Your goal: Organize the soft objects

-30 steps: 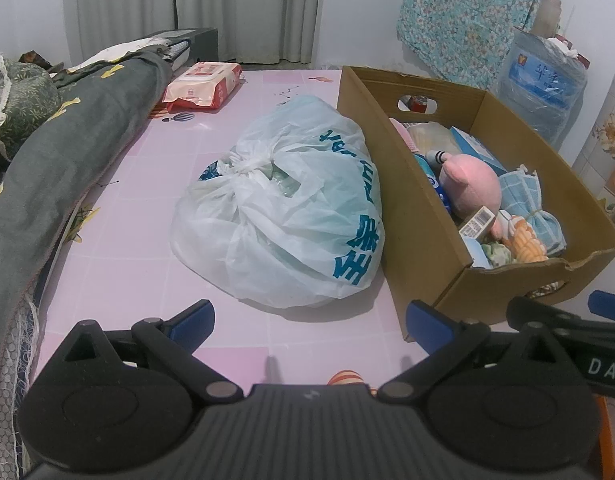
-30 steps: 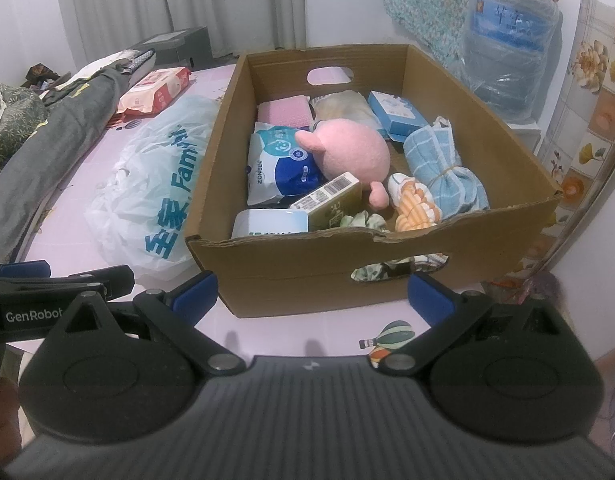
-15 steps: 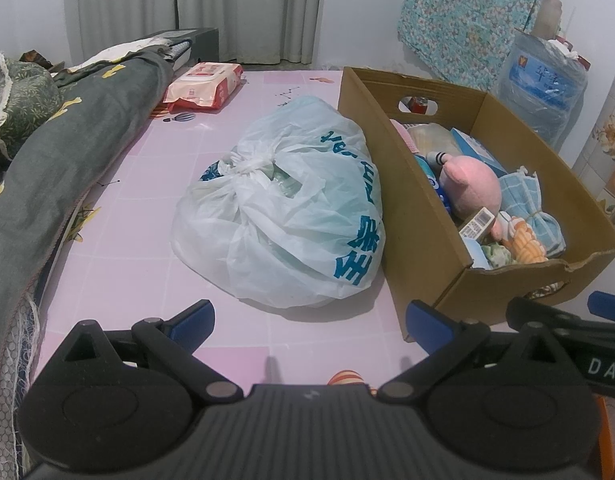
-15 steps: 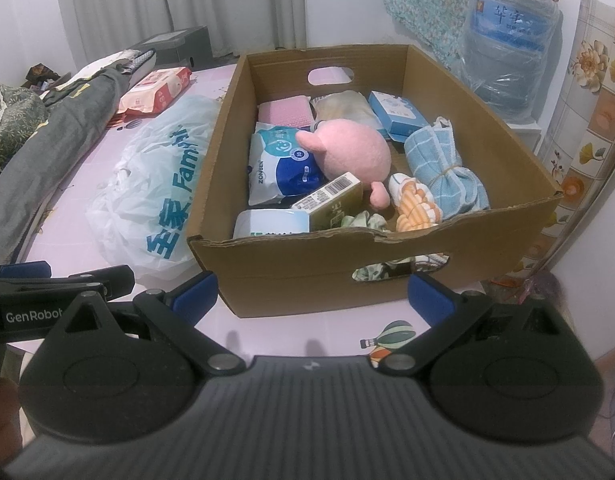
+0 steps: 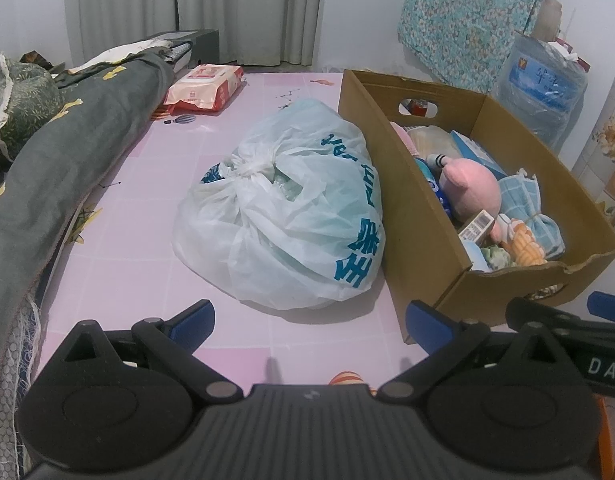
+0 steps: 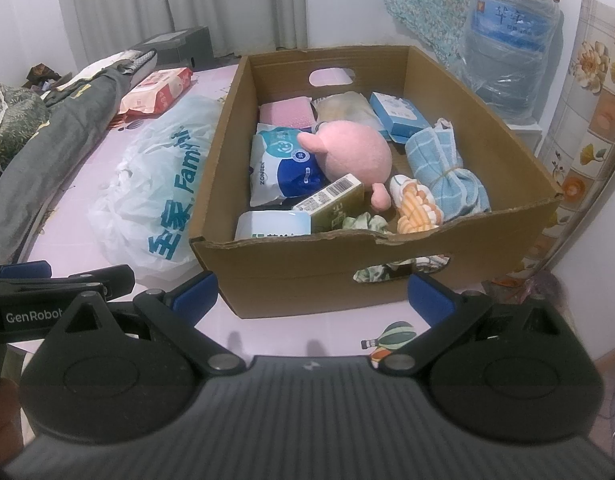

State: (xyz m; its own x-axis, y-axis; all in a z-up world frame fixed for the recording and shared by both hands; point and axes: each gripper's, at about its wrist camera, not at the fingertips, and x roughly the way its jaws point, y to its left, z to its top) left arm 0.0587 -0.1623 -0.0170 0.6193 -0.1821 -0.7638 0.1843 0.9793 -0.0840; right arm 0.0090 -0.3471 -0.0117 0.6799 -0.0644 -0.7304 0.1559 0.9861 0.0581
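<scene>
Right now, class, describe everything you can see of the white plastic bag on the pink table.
The white plastic bag is thin, crinkled, slightly see-through film with teal printed lettering. Its handles are tied in a knot on top, and it bulges, full of something pale that cannot be made out. It lies slumped on the pink table, its side pressed against the cardboard box. Neither pair of tongs touches it.
</scene>
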